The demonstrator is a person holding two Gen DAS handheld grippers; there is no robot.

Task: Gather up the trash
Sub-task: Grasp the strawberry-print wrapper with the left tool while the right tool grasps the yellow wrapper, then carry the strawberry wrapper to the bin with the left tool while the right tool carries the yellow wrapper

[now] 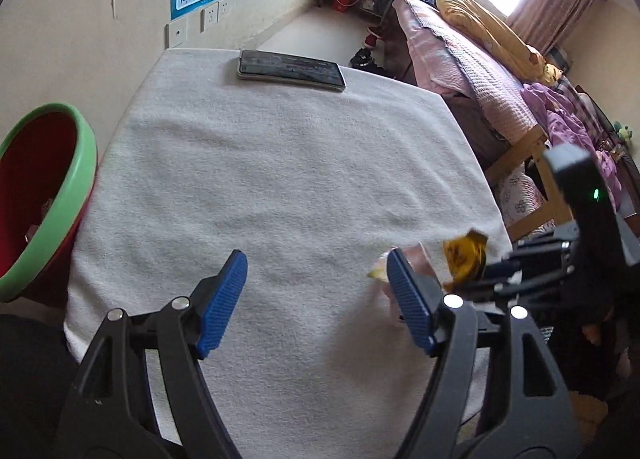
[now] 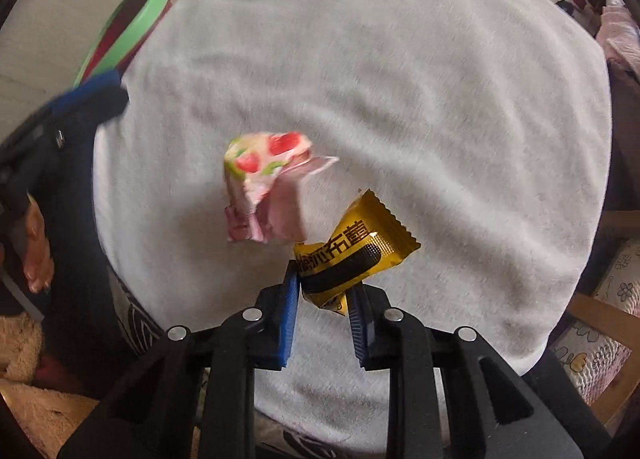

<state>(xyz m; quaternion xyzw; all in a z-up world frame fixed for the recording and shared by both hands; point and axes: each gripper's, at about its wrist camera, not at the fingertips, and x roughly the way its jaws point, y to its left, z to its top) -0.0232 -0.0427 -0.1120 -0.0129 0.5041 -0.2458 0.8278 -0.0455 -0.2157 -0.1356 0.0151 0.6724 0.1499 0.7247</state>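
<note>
Two wrappers lie on the surface (image 2: 400,99): one yellow wrapper (image 2: 356,247) pinched by the right hand-held gripper (image 2: 322,291), one pink strawberry wrapper (image 2: 268,187) at its eleven o'clock. The left hand-held gripper (image 1: 316,271) gapes empty; one red bin (image 1: 44,195) sits at its nine o'clock.

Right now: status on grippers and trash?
Right gripper shut on yellow wrapper. Left gripper open, empty. Pink wrapper loose on white cloth. Bin at table edge, path unobstructed.

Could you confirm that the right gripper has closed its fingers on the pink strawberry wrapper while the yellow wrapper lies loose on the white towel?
Not quite: in the right wrist view the right gripper holds the yellow wrapper; the pink strawberry wrapper lies loose on the white towel.
</note>
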